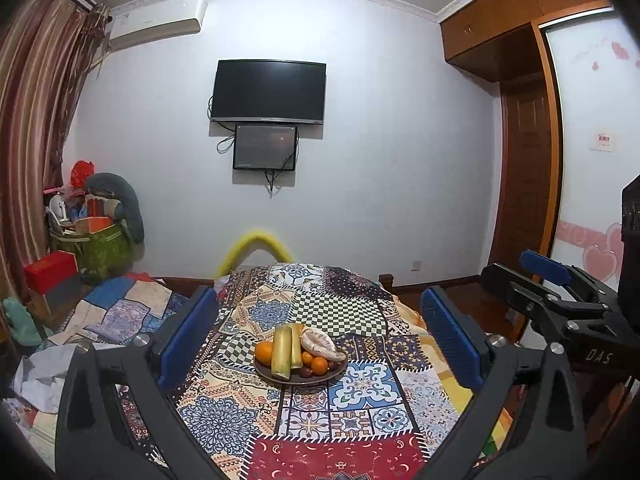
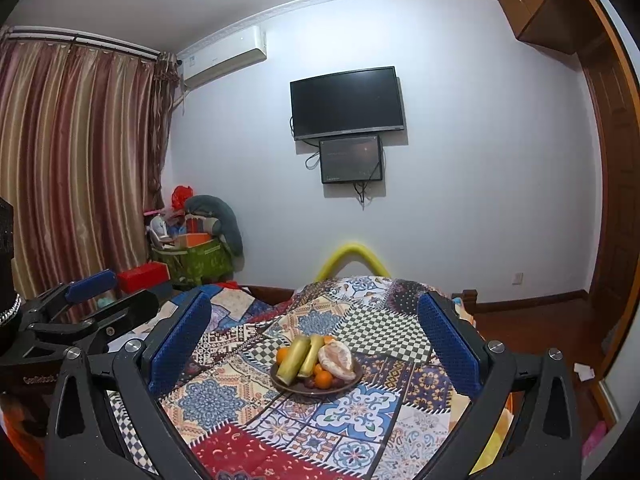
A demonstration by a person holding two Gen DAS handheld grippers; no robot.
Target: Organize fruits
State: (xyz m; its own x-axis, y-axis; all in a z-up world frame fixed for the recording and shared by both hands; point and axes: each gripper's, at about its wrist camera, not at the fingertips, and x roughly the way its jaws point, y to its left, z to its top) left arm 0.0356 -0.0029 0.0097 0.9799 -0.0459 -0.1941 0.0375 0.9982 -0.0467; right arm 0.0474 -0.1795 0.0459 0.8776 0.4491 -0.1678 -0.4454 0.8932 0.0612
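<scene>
Left wrist: left gripper (image 1: 320, 336) jaws wide apart, empty, above surface (image 1: 360, 396) w/ patchwork cloth. Dark plate (image 1: 280, 378) mid-surface, holding oranges (image 1: 265, 352), two yellow-green stalks (image 1: 282, 352), peeled pomelo (image 1: 320, 344), small dark fruits (image 1: 306, 372).

Right wrist: right gripper (image 2: 314, 344) jaws also spread, empty; same plate (image 2: 292, 390) between fingers, fruit piled inside.

A home bedroom is indicated. Ahead of the tool, a wall-mounted television (image 1: 268, 92) is fixed; an air conditioner (image 1: 158, 20) and striped curtains (image 2: 76, 152) are located upper left, and a wooden wardrobe (image 1: 516, 32) at right.
</scene>
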